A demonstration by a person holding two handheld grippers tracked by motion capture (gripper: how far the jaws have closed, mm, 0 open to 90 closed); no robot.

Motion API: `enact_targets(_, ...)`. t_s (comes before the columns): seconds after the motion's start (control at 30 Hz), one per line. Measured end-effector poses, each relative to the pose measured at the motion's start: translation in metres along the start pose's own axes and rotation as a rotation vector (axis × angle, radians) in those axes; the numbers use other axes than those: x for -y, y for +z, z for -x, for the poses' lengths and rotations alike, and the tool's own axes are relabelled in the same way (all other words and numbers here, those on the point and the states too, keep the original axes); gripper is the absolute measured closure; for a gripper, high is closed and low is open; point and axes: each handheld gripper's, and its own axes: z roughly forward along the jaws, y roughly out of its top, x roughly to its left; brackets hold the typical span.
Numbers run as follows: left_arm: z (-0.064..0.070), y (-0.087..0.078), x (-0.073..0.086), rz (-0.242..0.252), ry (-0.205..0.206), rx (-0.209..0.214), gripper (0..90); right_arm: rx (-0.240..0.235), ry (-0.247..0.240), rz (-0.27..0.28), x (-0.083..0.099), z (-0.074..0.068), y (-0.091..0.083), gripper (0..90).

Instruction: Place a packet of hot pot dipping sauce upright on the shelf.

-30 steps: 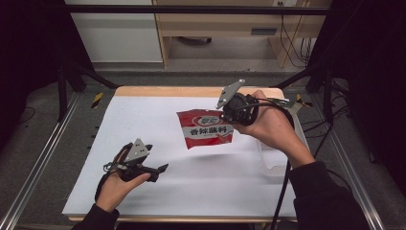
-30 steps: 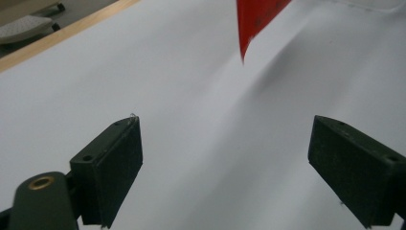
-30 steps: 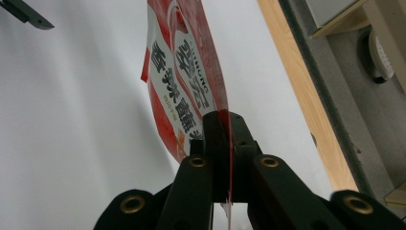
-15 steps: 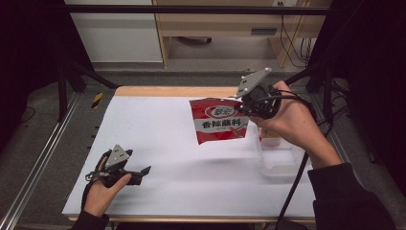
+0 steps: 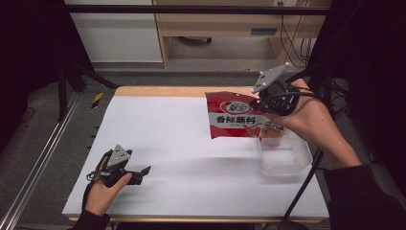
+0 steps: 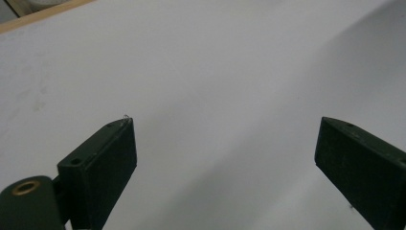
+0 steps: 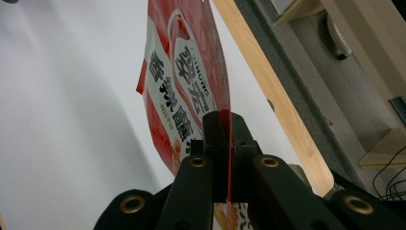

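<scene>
Red packet [image 5: 234, 120] – one, pinched by right gripper [image 5: 268, 101]; left gripper [image 5: 143, 171] fingers wide.

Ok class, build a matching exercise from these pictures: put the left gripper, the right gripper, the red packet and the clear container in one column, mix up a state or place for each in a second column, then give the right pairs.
Column one:
1. left gripper
2. right gripper
3. red packet
4. clear container

Column two:
A. stands on the table near its right edge
B. jaws wide apart, holding nothing, low over the white table
C. hangs in the air, pinched at its edge
D. jaws closed on a thin edge

Pairs: 1-B, 2-D, 3-C, 4-A
</scene>
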Motion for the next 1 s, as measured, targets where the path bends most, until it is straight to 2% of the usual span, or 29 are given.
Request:
enact_targets(0.27,-0.001,0.001,0.001,0.001,-0.011,0.0,7.1,0.014,0.036,-0.027,0.012,0.007,-0.011,89.9)
enact_targets(0.4,-0.001,0.002,0.001,-0.002,-0.012,-0.001,7.1,0.038,0.037,-0.049,0.016,0.009,-0.018,90.0)
enact_targets(0.53,0.0,0.004,0.001,-0.013,0.001,0.002,7.0,0.049,0.05,-0.058,0.023,0.012,-0.024,89.9)
enact_targets(0.73,0.002,0.003,0.001,-0.013,0.006,0.006,6.9,0.073,0.099,-0.063,0.036,0.017,-0.034,90.0)
enact_targets(1.0,0.004,0.005,0.001,-0.02,0.032,0.009,6.6,0.1,0.141,-0.079,0.049,0.016,-0.046,90.0)
